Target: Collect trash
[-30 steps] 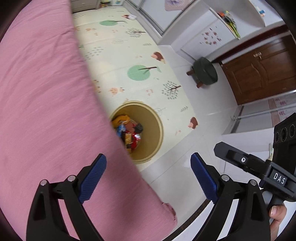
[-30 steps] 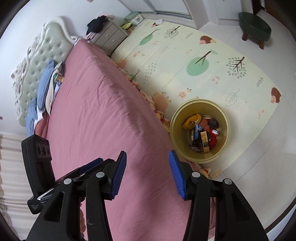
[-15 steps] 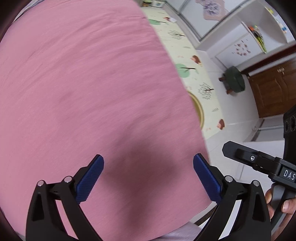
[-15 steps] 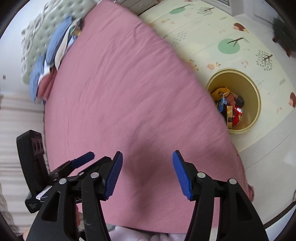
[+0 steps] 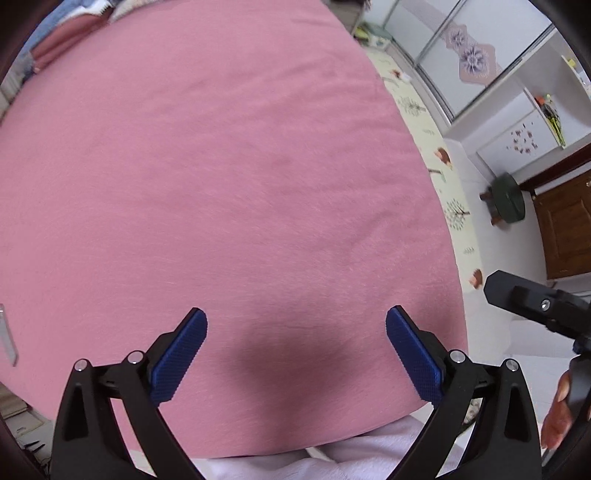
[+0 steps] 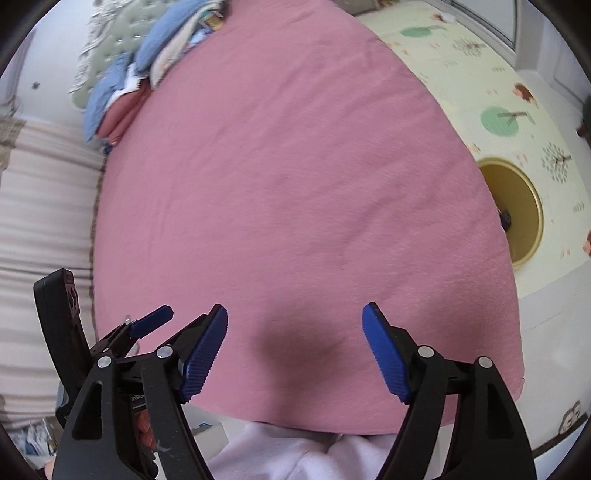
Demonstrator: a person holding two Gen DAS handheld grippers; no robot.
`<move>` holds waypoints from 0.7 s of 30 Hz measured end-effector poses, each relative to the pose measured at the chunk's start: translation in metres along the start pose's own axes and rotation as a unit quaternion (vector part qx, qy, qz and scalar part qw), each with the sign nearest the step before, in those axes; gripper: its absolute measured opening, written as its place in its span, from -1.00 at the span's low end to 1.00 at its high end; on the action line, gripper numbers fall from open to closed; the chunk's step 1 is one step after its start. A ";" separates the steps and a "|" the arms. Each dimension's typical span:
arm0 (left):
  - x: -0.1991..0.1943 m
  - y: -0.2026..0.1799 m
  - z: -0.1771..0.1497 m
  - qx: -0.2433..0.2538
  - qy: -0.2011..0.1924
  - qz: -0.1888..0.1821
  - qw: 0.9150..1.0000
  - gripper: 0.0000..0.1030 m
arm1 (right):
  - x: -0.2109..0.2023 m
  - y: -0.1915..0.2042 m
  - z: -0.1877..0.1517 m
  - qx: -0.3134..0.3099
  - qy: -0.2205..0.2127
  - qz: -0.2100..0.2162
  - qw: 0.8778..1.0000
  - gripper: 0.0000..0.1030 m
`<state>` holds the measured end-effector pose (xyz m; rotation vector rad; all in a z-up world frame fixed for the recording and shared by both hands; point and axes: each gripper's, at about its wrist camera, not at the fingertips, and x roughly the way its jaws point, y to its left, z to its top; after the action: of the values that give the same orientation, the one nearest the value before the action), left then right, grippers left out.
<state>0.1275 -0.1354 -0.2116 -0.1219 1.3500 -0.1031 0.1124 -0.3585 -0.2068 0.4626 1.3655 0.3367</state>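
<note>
The left gripper (image 5: 295,350) is hanging over the pink bedspread (image 5: 221,166) with its blue-padded fingers (image 5: 177,362) spread wide and nothing between them; it is sitting at the bottom of the left wrist view. The right gripper (image 6: 295,350) is likewise standing wide apart and empty at the bottom of the right wrist view, above the same bedspread (image 6: 288,184), which is filling the centre of both frames and showing a soft dark shadow just ahead of the fingers.

The yellow trash bin (image 6: 532,206) is sitting at the right edge of the right wrist view, on the patterned play mat (image 6: 480,74) just beside the bed's edge, which is hiding its near half. A small dark item (image 6: 505,219) is showing inside it against the bed's edge; the rest of its contents cannot be made out. The bin is not appearing in the left wrist view.

Folded blue and pink bedding (image 6: 122,85) is lying against a tufted headboard (image 6: 122,22) in the upper left of the right wrist view. A dark green stool (image 5: 508,199) is standing at the right of the left wrist view, near a brown wooden door (image 5: 565,229). Pale lilac clothing (image 6: 295,454) is showing along the bottom centre.
</note>
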 end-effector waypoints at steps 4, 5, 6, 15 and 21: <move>-0.047 0.003 -0.002 0.000 -0.036 0.026 0.999 0.89 | -0.027 0.036 -0.004 -0.030 -0.028 -0.005 0.999 0.53; -0.061 0.003 -0.002 0.002 -0.046 0.038 0.998 0.90 | -0.037 0.048 -0.005 -0.040 -0.038 -0.007 0.998 0.54; -0.072 0.004 -0.001 0.002 -0.053 0.049 0.997 0.91 | -0.043 0.054 -0.005 -0.046 -0.045 -0.009 0.998 0.54; -0.170 0.015 0.000 -0.034 -0.154 0.096 0.983 0.91 | -0.112 0.111 -0.017 -0.115 -0.151 -0.036 0.981 0.72; -0.213 0.022 -0.004 -0.071 -0.204 0.102 0.971 0.91 | -0.136 0.131 -0.028 -0.155 -0.205 -0.024 0.966 0.74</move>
<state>0.0777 -0.0829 -0.0097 -0.1167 0.9513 0.1855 0.0650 -0.3082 -0.0288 0.2215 0.8984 0.3835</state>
